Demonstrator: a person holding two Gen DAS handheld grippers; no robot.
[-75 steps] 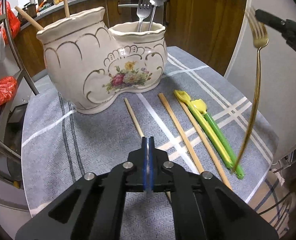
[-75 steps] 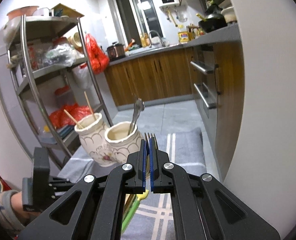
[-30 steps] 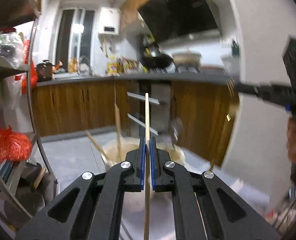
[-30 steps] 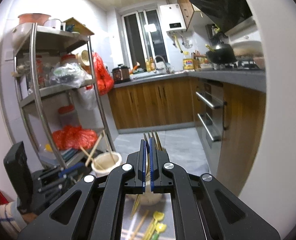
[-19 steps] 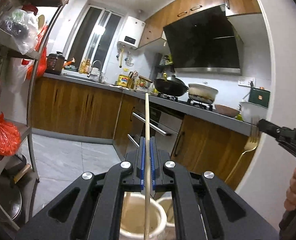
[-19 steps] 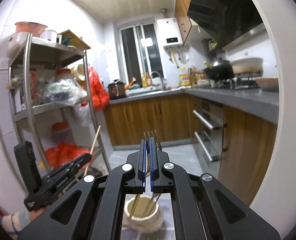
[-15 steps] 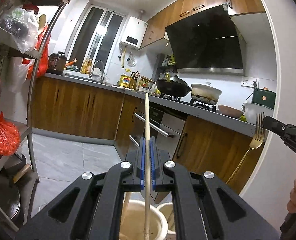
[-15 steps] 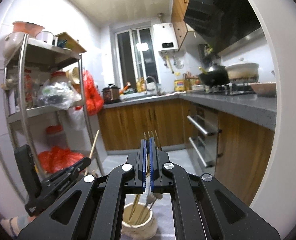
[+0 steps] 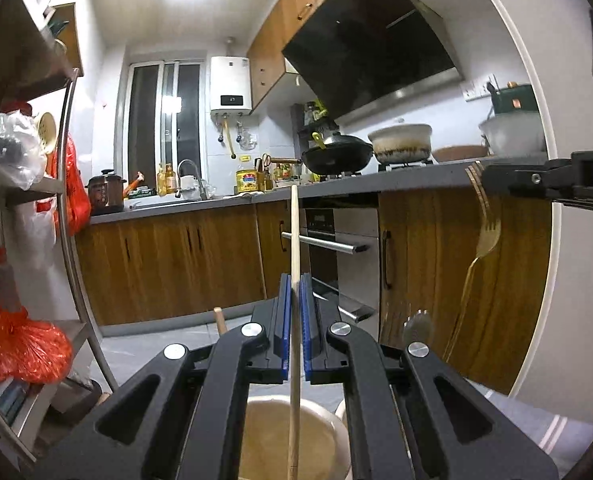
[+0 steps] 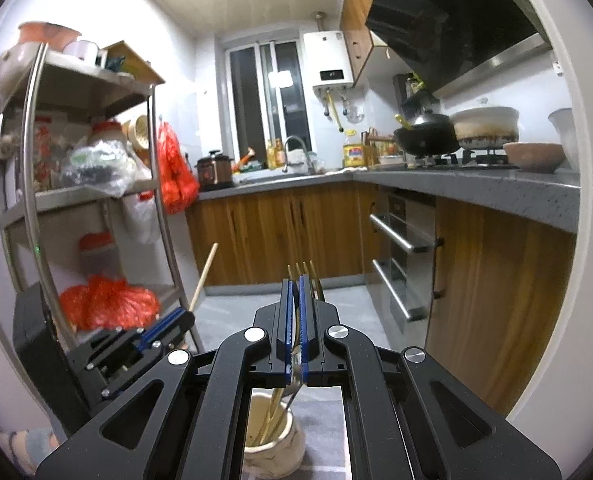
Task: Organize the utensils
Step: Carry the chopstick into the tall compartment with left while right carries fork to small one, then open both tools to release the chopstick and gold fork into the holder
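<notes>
My left gripper (image 9: 294, 280) is shut on a wooden chopstick (image 9: 294, 240) held upright; its lower end hangs over the open mouth of the cream ceramic holder's left pot (image 9: 296, 436). My right gripper (image 10: 296, 280) is shut on a gold fork (image 10: 302, 270), tines up, its handle going down into the holder's other pot (image 10: 272, 436), where other utensils stand. The fork (image 9: 482, 232) and right gripper (image 9: 536, 182) show at the right of the left wrist view. The left gripper (image 10: 168, 326) with its chopstick (image 10: 204, 276) shows at the left of the right wrist view.
A metal shelf rack (image 10: 36, 184) with red bags (image 10: 108, 302) stands at the left. Wooden kitchen cabinets (image 10: 280, 232), an oven handle (image 10: 396, 236) and a grey counter (image 10: 476, 188) with pots lie ahead and right. The grey cloth-covered table (image 10: 320, 432) lies under the holder.
Both grippers lifted from the table and turned upright. The chopstick and the fork now hang over the holder's pots, and both have sunk a little lower in the last half second.
</notes>
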